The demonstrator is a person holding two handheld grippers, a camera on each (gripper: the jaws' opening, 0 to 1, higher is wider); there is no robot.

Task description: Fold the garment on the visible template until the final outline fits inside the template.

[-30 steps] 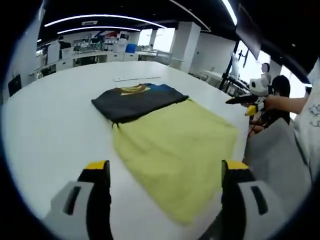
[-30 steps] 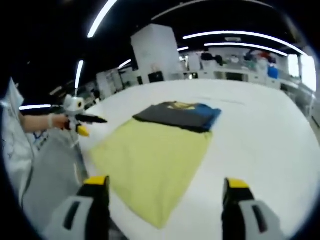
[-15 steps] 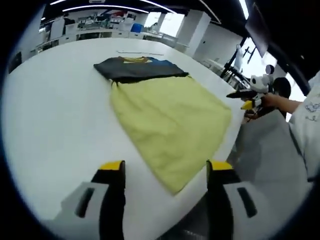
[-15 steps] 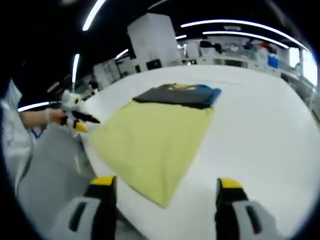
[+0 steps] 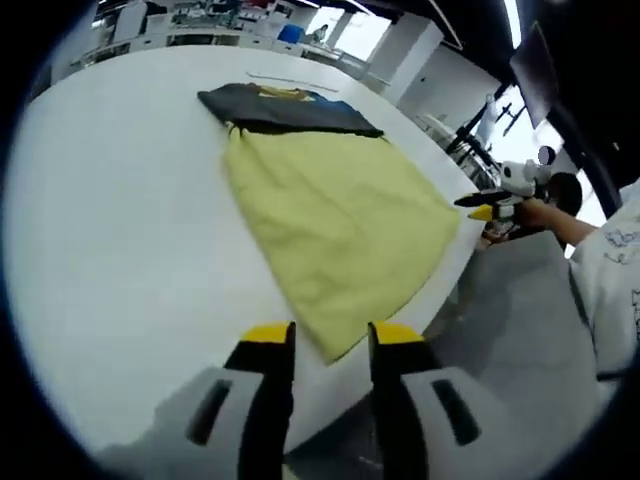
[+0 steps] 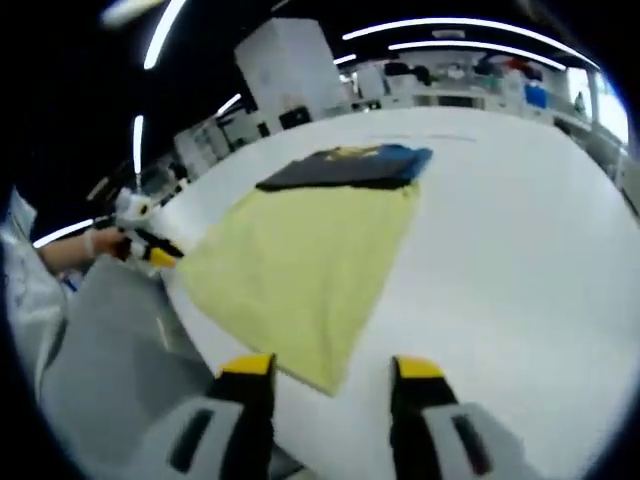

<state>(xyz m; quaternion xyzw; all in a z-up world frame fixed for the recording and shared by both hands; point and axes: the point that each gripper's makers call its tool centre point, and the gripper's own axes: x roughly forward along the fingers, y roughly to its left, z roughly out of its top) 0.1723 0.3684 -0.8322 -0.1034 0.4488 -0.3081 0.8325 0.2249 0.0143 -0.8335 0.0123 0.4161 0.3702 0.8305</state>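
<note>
As both tongs [image 5: 320, 340] [image 6: 330, 368] hover, jaws narrowly apart, over the yellow cloth's [image 5: 335, 215] near corner, the dark garment [image 5: 285, 108] beyond looks limp, best pinched at edges.

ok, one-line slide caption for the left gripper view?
Left gripper open, jaws framing the near corner of the yellow cloth on the white table, dark folded garment at its far end.

Bare white table [image 5: 110, 220] lies open around the yellow cloth [image 5: 335, 215] and dark garment [image 5: 285, 108].
</note>
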